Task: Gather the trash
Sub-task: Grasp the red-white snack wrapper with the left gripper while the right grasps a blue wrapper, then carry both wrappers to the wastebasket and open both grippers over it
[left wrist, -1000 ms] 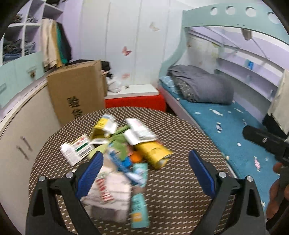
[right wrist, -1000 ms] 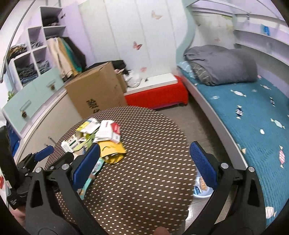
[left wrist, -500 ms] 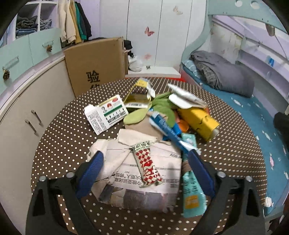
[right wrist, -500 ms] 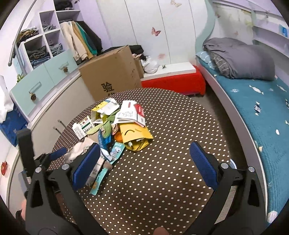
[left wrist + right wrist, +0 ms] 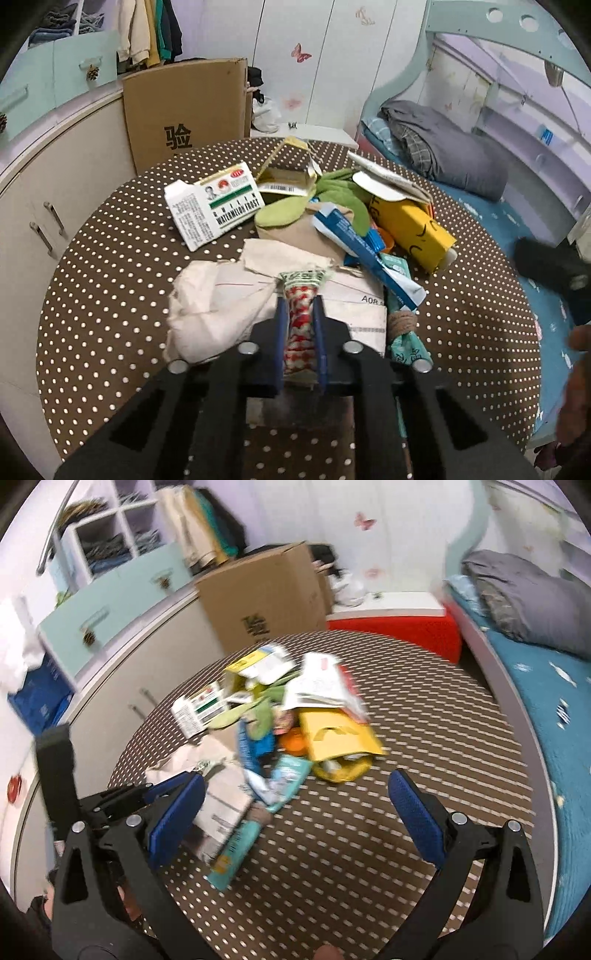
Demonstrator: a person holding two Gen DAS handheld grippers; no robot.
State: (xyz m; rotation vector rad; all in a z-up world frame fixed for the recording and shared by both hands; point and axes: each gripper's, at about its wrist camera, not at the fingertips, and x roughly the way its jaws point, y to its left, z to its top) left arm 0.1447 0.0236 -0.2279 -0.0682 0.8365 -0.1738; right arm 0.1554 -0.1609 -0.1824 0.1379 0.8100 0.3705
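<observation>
In the left wrist view, the left gripper (image 5: 300,332) is closing its jaws on a red-and-white checked wrapper (image 5: 301,321), which sits between the blue pads and looks pinched by them. That wrapper lies on top of a crumpled white paper (image 5: 218,299) at the near edge of the trash pile (image 5: 314,229), and the pile rests on a round brown table with white dots (image 5: 110,295). Behind the wrapper within the pile are a white carton printed "WATERMELON FROST" (image 5: 214,205), a green cloth-like piece (image 5: 284,212), a blue toothpaste-style box (image 5: 354,243) and a yellow carton (image 5: 410,225) to the pile's right side. A cardboard box (image 5: 184,114) stands beyond the table, behind the pile. In the right wrist view, which is blurred, the right gripper (image 5: 295,812) hovers over the table (image 5: 406,738) with its fingers spread wide and nothing between them. The trash pile (image 5: 280,716) lies ahead of it, toward the table's left half, with the yellow carton (image 5: 336,734) on the pile's near right. The left gripper (image 5: 147,794) shows at the pile's near left edge.
</observation>
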